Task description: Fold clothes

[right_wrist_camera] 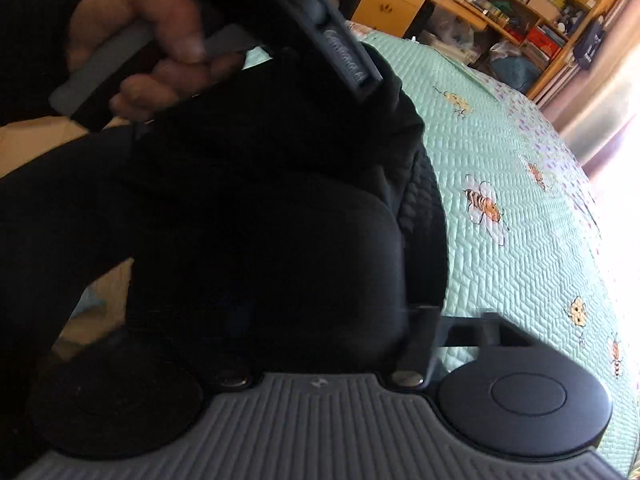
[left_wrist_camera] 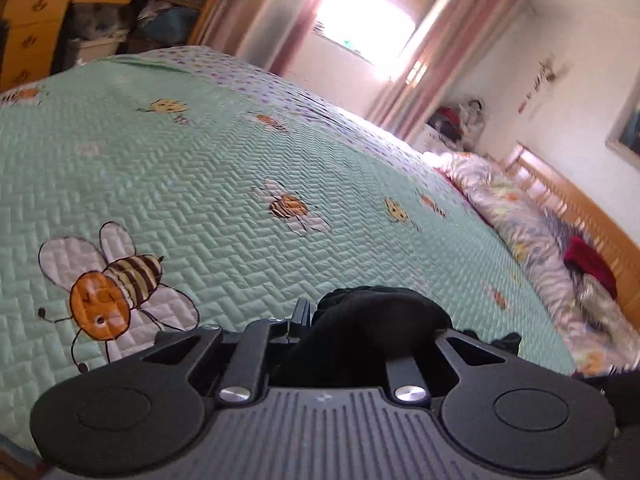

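Shows, from the left wrist, the left gripper [left_wrist_camera: 344, 332] clamped shut on a bunched fold of the black garment [left_wrist_camera: 380, 316], low over the bed [left_wrist_camera: 240, 160] with its green quilted, bee-printed cover. Places a floral duvet [left_wrist_camera: 504, 208] along the bed's far right edge, beside the wooden headboard [left_wrist_camera: 580, 208], and a bright window [left_wrist_camera: 380, 12] beyond. Shows, from the right wrist, the same garment draped in a dark mass across the left and middle of the view, resting at the near edge of the bed. Hides most of the right gripper [right_wrist_camera: 328, 300] under that cloth, so cannot tell whether it grips or stands open. Includes, at upper left, the person's hand [right_wrist_camera: 152, 40] grasping the left gripper's handle above the garment.
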A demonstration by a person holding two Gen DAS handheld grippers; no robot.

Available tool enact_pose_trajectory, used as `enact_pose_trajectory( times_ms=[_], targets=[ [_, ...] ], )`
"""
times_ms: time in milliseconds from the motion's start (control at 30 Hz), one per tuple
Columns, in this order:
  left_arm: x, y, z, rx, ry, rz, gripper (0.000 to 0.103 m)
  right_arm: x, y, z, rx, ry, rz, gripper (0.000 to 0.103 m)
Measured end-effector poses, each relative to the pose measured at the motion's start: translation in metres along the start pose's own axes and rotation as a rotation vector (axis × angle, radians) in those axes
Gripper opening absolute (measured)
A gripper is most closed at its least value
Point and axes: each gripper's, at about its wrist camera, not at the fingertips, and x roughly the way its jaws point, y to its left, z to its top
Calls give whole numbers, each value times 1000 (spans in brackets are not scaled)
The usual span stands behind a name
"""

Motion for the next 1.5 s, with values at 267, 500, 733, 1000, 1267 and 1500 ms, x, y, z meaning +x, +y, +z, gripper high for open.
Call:
enact_pose_trajectory(
  times_ms=[267, 500, 733, 1000, 1267, 1500],
  targets=[
    [-12, -39, 77, 1, -243, -84, 15, -76, -45, 12, 99, -177, -372, 31],
    [2, -44, 65, 42, -280, 19, 25, -84, -35, -23, 149, -370, -669, 31],
    [54, 51, -29, -123, 114, 103, 50, 38, 88, -95, -92, -275, -739, 31],
    [-23, -47, 5, 415, 2, 32, 52, 33, 109, -111, -51, -347, -733, 35],
    [-33, -60, 19, 391, -20, 148, 66, 25, 111, -133, -79, -362, -738, 39],
    [6, -20, -2, 137, 89, 164, 80, 16, 64, -121, 89, -416, -832, 39]
  ],
)
